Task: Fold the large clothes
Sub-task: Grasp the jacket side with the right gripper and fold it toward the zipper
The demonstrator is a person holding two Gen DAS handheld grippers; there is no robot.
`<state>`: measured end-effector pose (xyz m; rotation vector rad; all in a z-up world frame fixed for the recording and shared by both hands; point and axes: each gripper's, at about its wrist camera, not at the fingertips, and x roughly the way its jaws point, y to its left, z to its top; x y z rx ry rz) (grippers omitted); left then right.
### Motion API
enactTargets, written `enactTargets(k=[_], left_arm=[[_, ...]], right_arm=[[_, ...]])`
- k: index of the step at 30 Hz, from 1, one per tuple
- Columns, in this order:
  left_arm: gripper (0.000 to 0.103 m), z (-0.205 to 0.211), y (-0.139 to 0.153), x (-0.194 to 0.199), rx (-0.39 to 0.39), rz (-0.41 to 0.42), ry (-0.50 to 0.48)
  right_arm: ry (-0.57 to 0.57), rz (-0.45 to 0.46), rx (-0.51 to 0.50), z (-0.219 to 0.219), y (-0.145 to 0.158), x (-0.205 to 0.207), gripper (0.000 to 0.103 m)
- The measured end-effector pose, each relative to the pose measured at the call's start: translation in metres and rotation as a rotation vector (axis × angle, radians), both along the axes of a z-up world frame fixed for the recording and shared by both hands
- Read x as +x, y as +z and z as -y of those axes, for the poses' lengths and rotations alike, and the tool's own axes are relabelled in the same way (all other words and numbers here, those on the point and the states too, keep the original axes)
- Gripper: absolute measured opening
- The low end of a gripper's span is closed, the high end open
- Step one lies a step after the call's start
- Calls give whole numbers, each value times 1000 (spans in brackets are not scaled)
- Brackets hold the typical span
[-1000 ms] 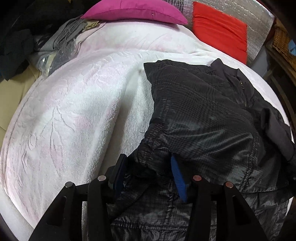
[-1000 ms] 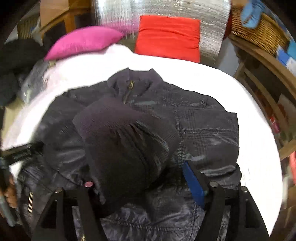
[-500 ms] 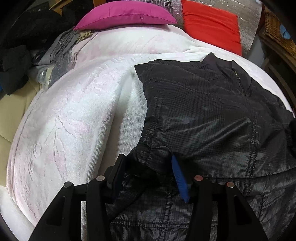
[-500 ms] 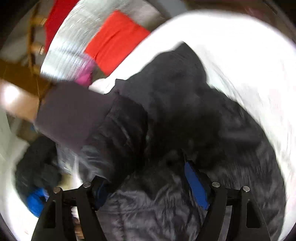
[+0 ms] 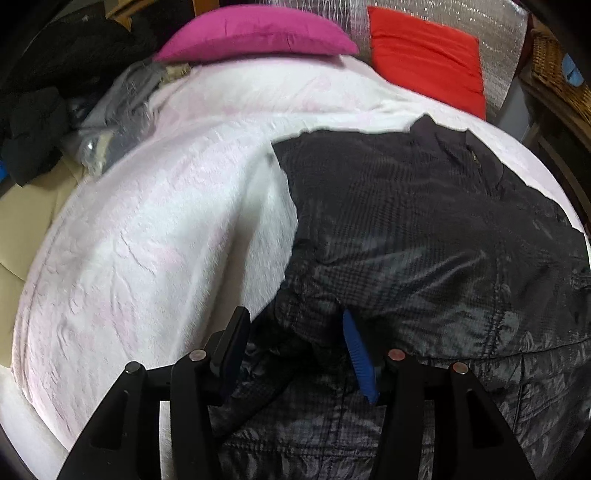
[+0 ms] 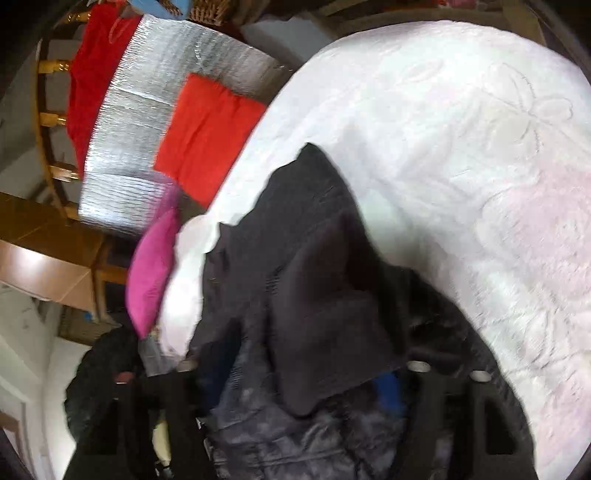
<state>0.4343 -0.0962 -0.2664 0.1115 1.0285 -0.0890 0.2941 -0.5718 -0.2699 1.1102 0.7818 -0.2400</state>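
Observation:
A dark quilted jacket [image 5: 406, 221] lies on the white bedspread [image 5: 166, 221], collar toward the pillows. My left gripper [image 5: 293, 325] is at the jacket's near left edge, shut on a bunched fold of its fabric between the black pad and the blue pad. In the right wrist view, the jacket's sleeve [image 6: 314, 295] with its plain knit cuff drapes over my right gripper [image 6: 303, 384]. That gripper's jaws are closing on the sleeve, and the fabric hides most of both fingers. This view is rolled sideways and blurred, with the bedspread [image 6: 480, 166] on its right.
A magenta pillow [image 5: 258, 33] and a red cushion [image 5: 424, 55] lie at the head of the bed against silver foil sheeting [image 6: 147, 110]. Dark clothes [image 5: 44, 110] and a grey garment [image 5: 118, 110] are piled at the left. A wicker basket [image 5: 554, 62] sits on wooden shelving at the right.
The right gripper has rolled hard and swung sideways with the sleeve, and its fingers have come closer together. The left gripper has kept its hold with little shift.

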Motion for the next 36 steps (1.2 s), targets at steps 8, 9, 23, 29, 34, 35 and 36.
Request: enactTargets(k=[8, 9, 23, 29, 34, 35, 36], left_arm=[[53, -1, 20, -2, 11, 125, 62], [53, -2, 20, -1, 9, 127, 68], [53, 22, 10, 2, 95, 123, 42], [58, 39, 29, -15, 106, 255, -20], [58, 58, 33, -24, 71, 281, -105], [58, 63, 29, -25, 90, 276, -120], [58, 67, 26, -25, 109, 267, -131]], right_arm=[[35, 116, -277, -18, 64, 29, 19], [24, 143, -292, -16, 70, 33, 19], [-58, -9, -393, 17, 48, 27, 49], [40, 121, -515, -34, 89, 22, 91], [268, 140, -571, -97, 83, 53, 62], [323, 122, -577, -110, 78, 64, 55], [355, 102, -585, -117, 73, 69, 39]])
